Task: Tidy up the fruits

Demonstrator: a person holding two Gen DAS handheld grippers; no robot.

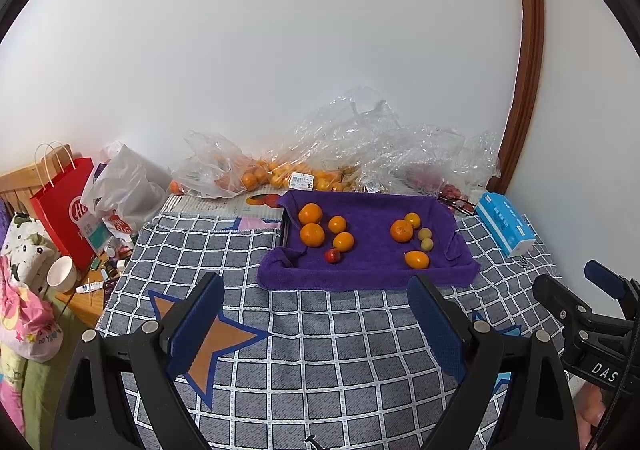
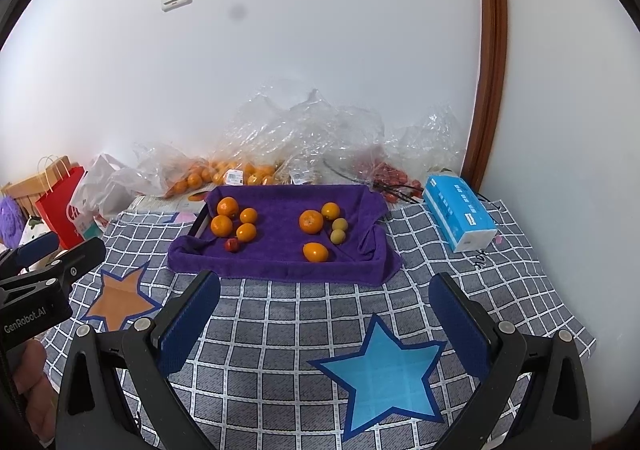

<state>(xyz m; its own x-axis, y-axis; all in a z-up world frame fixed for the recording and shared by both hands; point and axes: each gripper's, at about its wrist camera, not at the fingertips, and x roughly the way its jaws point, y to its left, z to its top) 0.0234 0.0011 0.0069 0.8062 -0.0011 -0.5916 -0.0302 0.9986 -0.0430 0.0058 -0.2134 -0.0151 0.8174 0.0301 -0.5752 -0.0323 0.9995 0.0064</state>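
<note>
A matt, nubby purple towel [image 1: 372,234] lines the tray, holding oranges [image 1: 312,235] with glossy, dimpled skin. Beneath lies a woven checked cloth [image 1: 320,350], flat and matt. At twelve o'clock, crinkled clear plastic bags [image 1: 360,138] catch the light. At three o'clock, a glossy film-wrapped tissue pack [image 1: 506,224]; a polished wooden door frame [image 1: 530,62] above it.

Oranges [image 1: 312,234] and a small red fruit [image 1: 333,256] lie left on the purple-towelled tray [image 1: 360,278], others right.

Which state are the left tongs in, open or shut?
Open. In the left wrist view the left tongs stand wide apart, with only the checked cloth between the fingers; nothing is gripped.
</note>
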